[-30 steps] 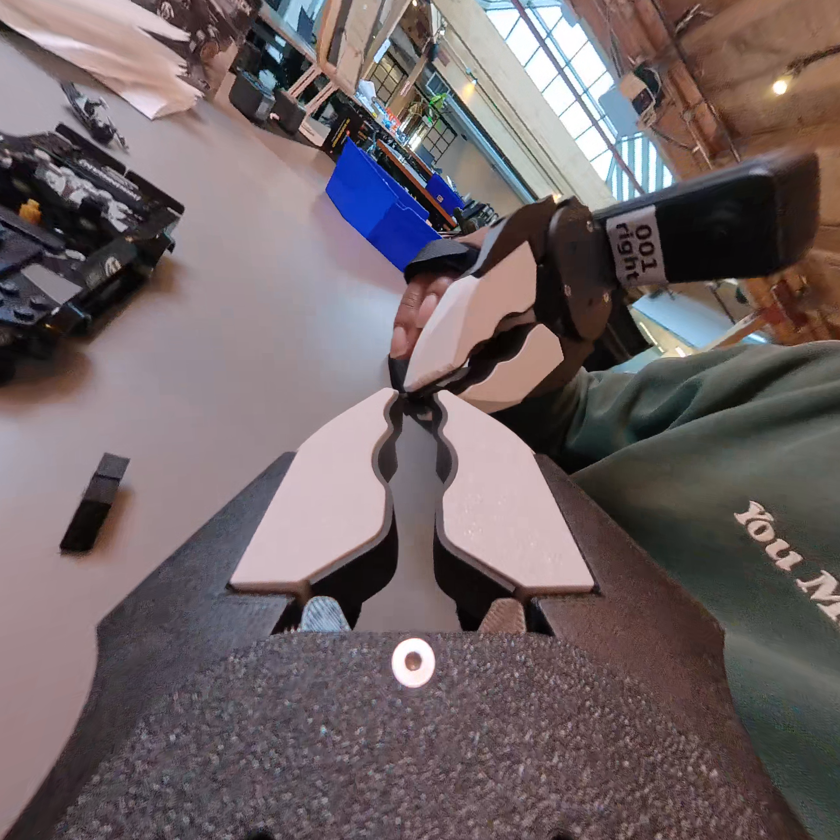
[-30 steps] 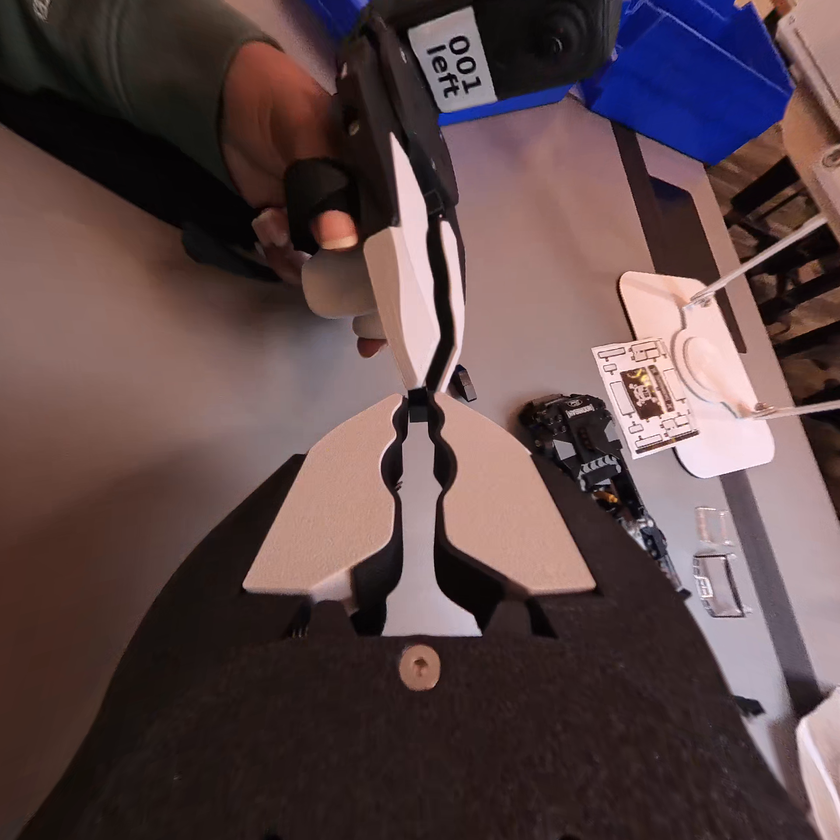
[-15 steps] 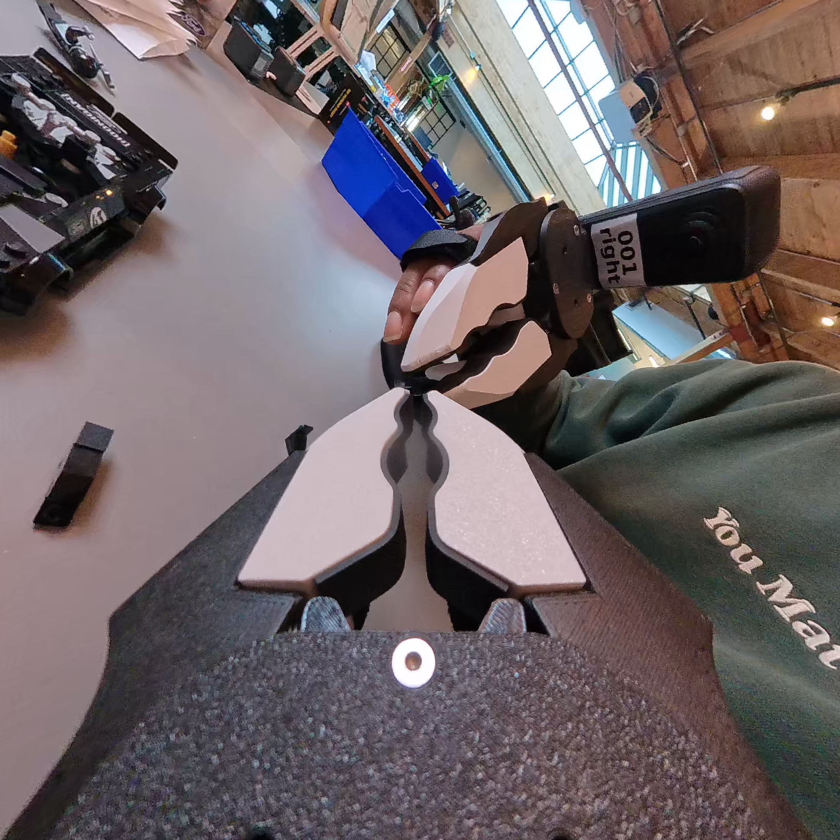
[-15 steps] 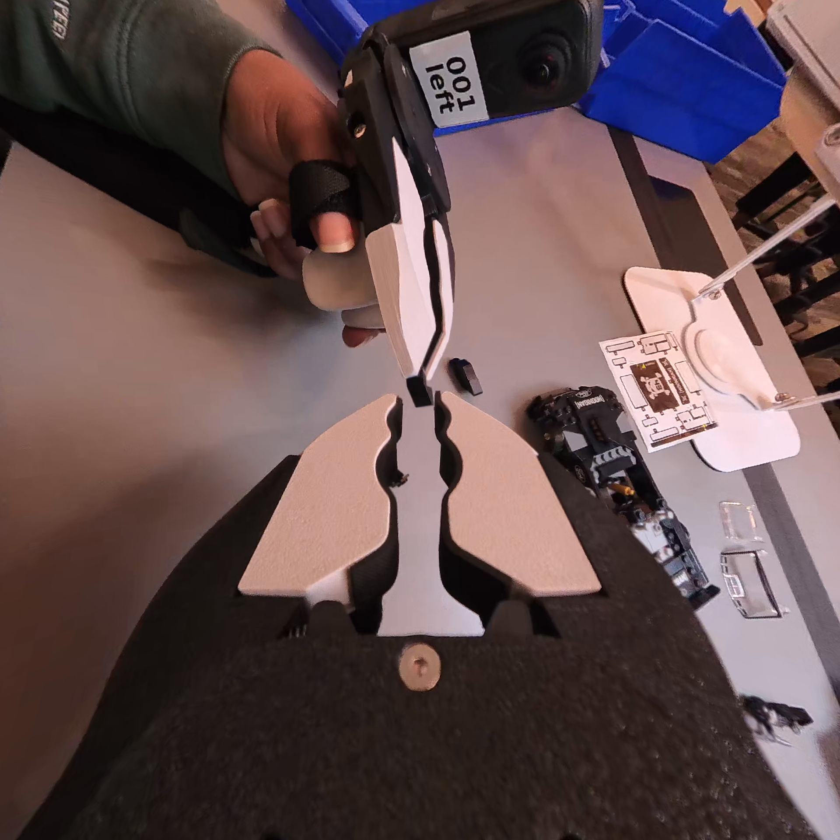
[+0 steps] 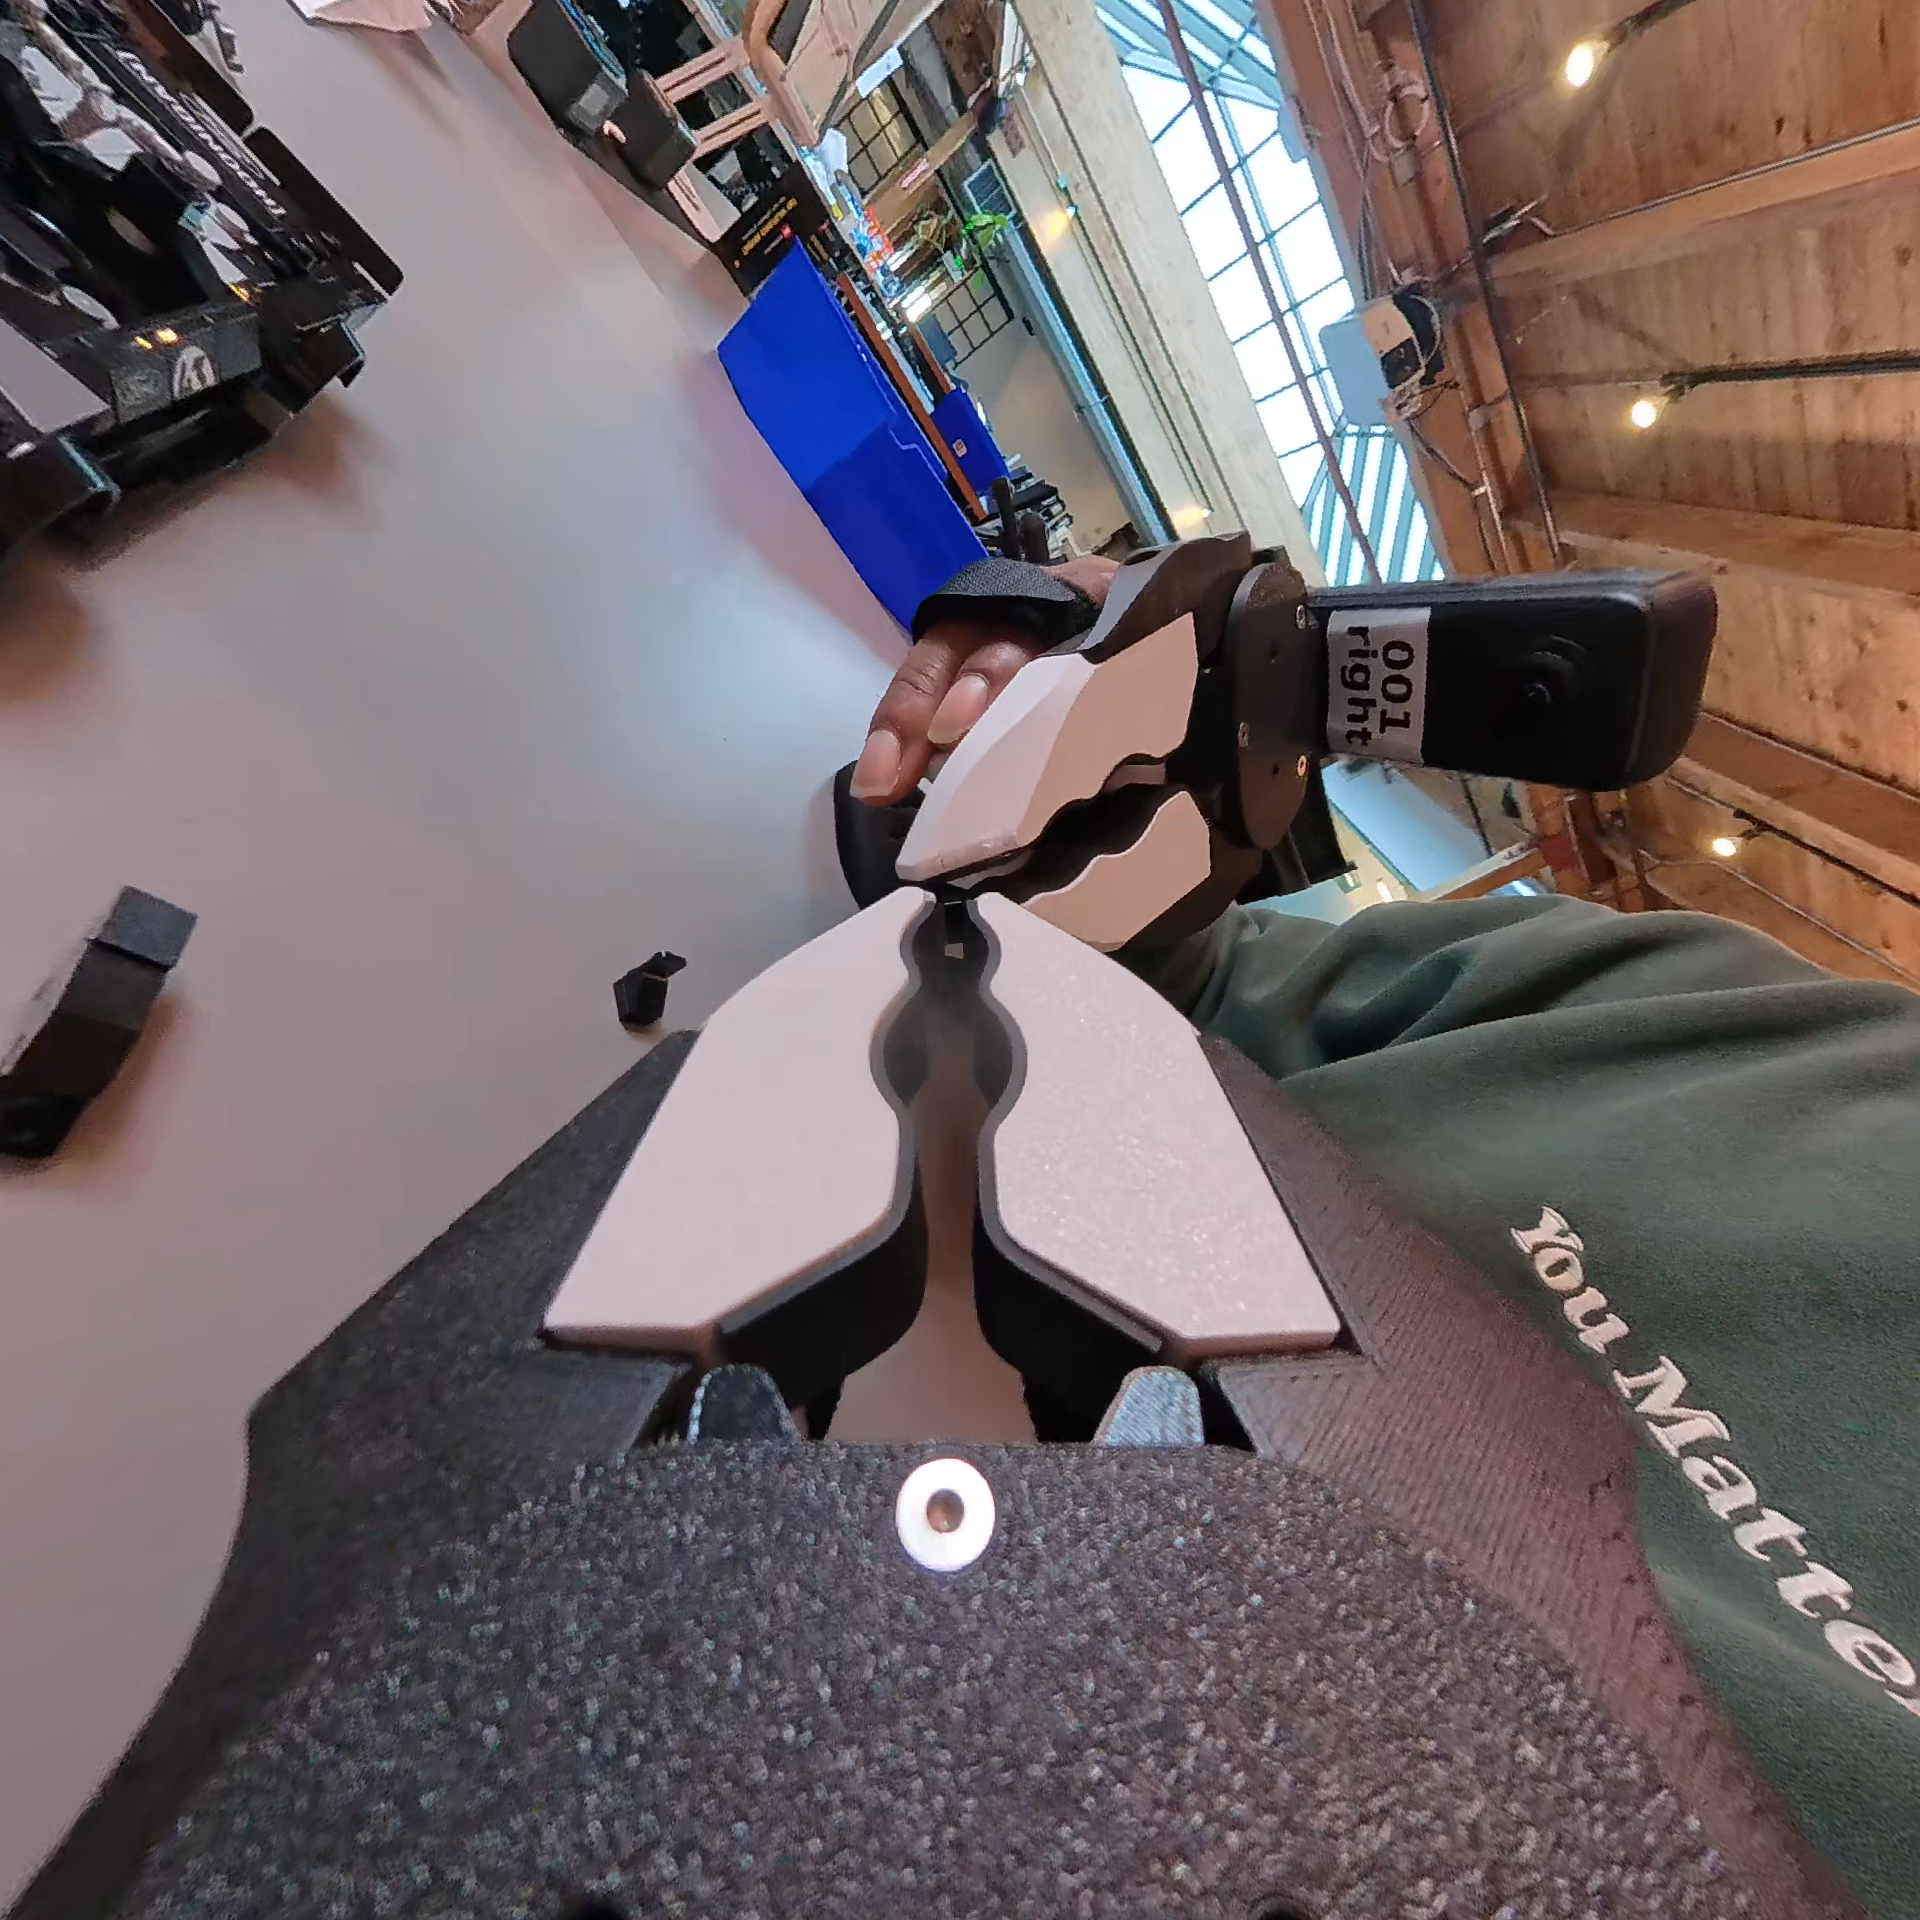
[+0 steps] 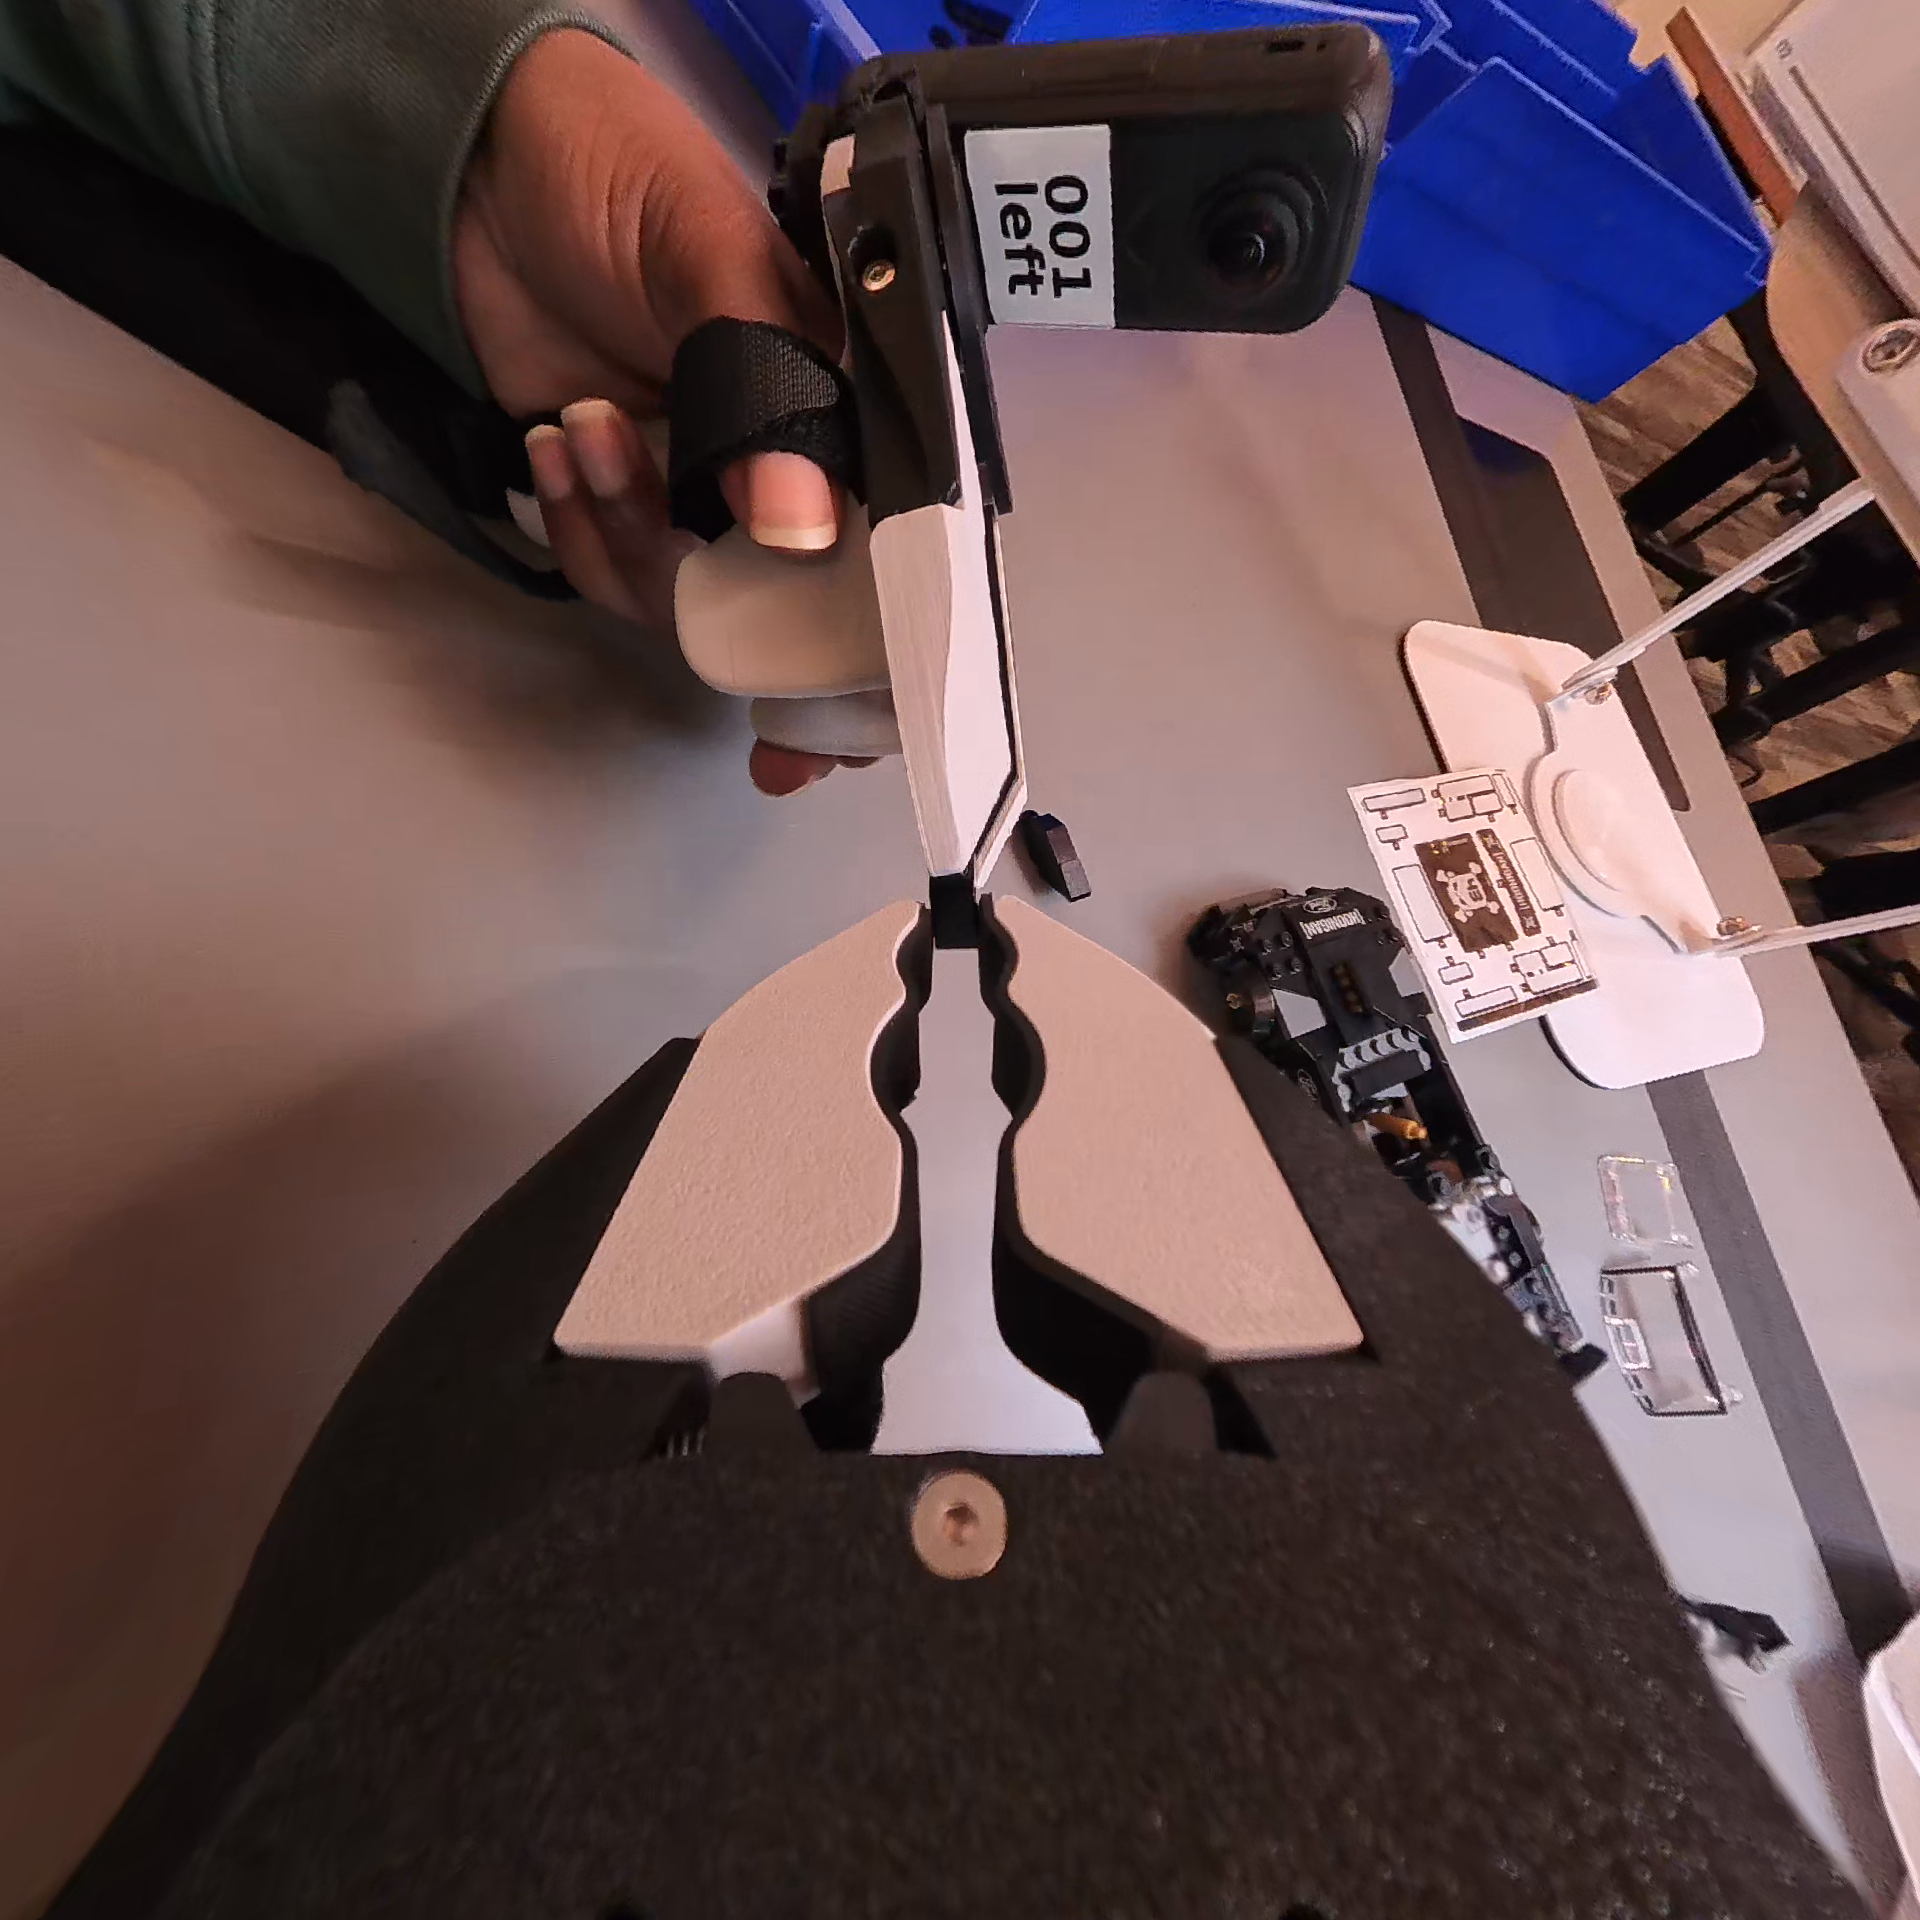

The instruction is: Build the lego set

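The left gripper (image 5: 951, 914) has its jaws nearly together, pinching a small black lego piece (image 6: 954, 914) at the very tips. In the right wrist view that piece sits between the right gripper's (image 6: 956, 925) tips too, whose jaws stand a narrow gap apart; whether they press on the piece or only flank it I cannot tell. The 2 grippers meet tip to tip above the table (image 6: 312, 883), the left one coming in from 12 o'clock in the right wrist view.

In the right wrist view, a loose black brick (image 6: 1055, 852) lies on the table just beside the tips at 1 o'clock. The part-built black lego car (image 6: 1340, 997) lies at 3 o'clock, with a sticker sheet (image 6: 1470, 904) beyond it resting partly on a white stand base (image 6: 1662, 997). 2 clear pieces (image 6: 1652, 1299) lie at 4 o'clock. Blue bins (image 6: 1538, 177) stand at 1 o'clock at the table's far edge.

In the left wrist view a black block (image 5: 88, 1013) lies at 9 o'clock, a tiny black part (image 5: 644, 987) nearer the jaws, and the car (image 5: 156, 270) is cut off at 10 o'clock. A green sleeve (image 5: 1610, 1195) fills 3 o'clock. The held piece is mostly hidden by the tips in that view.
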`<state>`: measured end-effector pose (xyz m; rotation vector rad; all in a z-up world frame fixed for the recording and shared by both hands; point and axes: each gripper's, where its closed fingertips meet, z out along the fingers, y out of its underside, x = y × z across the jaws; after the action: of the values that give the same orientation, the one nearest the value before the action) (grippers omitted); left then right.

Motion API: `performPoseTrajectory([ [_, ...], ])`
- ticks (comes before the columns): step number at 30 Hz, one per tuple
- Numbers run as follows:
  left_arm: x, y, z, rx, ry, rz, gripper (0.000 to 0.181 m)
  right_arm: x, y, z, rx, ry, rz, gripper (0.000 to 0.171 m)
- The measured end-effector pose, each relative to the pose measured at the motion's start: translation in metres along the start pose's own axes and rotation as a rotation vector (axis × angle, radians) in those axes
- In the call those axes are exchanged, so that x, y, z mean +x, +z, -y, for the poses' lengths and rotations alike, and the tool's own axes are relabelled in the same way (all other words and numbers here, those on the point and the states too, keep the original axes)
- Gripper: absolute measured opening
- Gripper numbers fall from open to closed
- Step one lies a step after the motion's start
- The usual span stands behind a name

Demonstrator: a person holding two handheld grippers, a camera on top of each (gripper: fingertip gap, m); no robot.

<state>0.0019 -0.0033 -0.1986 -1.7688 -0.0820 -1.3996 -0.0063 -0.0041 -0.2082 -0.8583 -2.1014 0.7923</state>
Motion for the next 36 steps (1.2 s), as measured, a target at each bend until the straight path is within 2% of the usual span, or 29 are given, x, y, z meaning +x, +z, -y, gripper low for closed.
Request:
performPoseTrajectory([
  [3, 0.002, 0.000, 0.001, -0.007, 0.112, 0.031, 0.009, -0.001, -0.002, -0.001, 0.019, 0.081, 0.052, 0.008],
  [5, 0.002, -0.001, 0.002, -0.031, 0.273, 0.092, 0.015, -0.004, -0.004, -0.007, 0.022, 0.157, 0.117, 0.008],
  [10, 0.000, 0.002, -0.011, -0.171, 0.722, 0.262, 0.019, -0.017, -0.007, -0.013, 0.038, 0.272, 0.254, 0.008],
  [14, -0.007, 0.009, -0.028, -0.293, 0.913, 0.323, 0.019, -0.025, -0.006, -0.014, 0.033, 0.280, 0.309, 0.008],
  [22, -0.010, 0.014, -0.037, -0.339, 0.943, 0.313, 0.009, -0.035, -0.003, -0.021, -0.012, 0.268, 0.352, 0.008],
  [36, -0.010, 0.016, -0.040, -0.347, 0.980, 0.314, 0.008, -0.036, -0.007, -0.021, 0.012, 0.271, 0.362, 0.008],
])
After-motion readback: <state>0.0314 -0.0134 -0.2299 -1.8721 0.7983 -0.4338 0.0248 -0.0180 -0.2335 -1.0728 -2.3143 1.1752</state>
